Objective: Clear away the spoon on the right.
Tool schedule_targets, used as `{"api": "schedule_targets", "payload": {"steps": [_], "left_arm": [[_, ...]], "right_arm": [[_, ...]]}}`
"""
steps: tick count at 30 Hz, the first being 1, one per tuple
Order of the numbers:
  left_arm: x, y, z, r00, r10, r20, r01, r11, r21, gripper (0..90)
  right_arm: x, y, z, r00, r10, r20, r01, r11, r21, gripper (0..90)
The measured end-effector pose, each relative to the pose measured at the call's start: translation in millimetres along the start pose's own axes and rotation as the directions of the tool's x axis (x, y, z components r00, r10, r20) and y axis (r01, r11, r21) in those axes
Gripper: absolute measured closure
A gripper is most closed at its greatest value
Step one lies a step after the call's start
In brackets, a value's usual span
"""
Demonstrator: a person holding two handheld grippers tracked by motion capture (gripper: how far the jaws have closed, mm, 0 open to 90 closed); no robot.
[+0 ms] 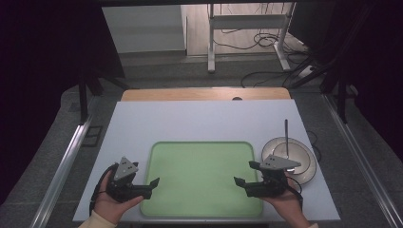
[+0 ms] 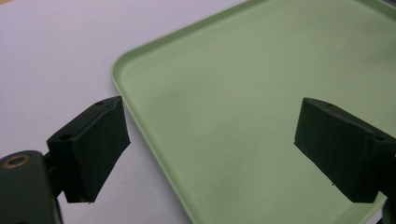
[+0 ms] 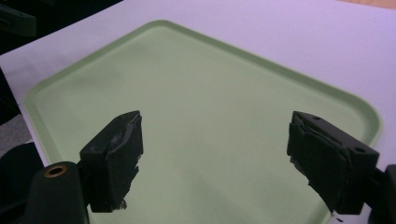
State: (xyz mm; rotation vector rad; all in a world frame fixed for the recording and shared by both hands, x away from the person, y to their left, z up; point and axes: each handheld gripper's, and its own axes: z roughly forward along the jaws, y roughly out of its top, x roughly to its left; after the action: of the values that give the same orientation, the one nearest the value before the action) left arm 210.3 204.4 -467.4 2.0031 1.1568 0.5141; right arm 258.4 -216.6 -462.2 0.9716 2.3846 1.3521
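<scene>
A green tray (image 1: 202, 175) lay near the bench's (image 1: 199, 121) near edge. The left hand-held gripper (image 1: 145, 186) and right hand-held gripper (image 1: 244, 183) flanked it, jaws wide apart, holding nothing. A bowl (image 1: 304, 156) with a utensil (image 1: 286, 135) sat right of the tray.

White table top (image 1: 199, 118), wood strip along far edge. On it: green tray (image 1: 202, 147), near-centre toward the person's side, nothing in it. Round metal bowl (image 1: 304, 166) just right of the tray, thin rod (image 1: 286, 135) standing up from it.
</scene>
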Motion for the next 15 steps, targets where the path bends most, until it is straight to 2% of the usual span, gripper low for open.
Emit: {"api": "schedule_targets", "payload": {"steps": [5, 11, 15], "left_arm": [[3.8, -3.4, 4.1, 0.9998, -0.020, 0.008, 0.020, 0.9997, 0.012, 9.7], [3.1, -2.2, 5.7, 0.9999, 0.010, 0.014, -0.011, 0.9998, 0.019, 9.7], [3.8, -4.4, 3.9, 0.9997, 0.009, 0.022, -0.009, 0.9998, 0.017, 9.7]], "right_arm": [[3.4, -0.8, 3.7, 0.9996, -0.022, -0.020, 0.022, 1.000, 0.023, 19.6], [7.2, -0.9, 4.2, 0.9995, -0.024, -0.022, 0.025, 0.999, 0.037, 19.8], [8.7, -2.0, 4.2, 0.9998, -0.010, -0.018, 0.010, 0.999, 0.037, 19.8]]}}
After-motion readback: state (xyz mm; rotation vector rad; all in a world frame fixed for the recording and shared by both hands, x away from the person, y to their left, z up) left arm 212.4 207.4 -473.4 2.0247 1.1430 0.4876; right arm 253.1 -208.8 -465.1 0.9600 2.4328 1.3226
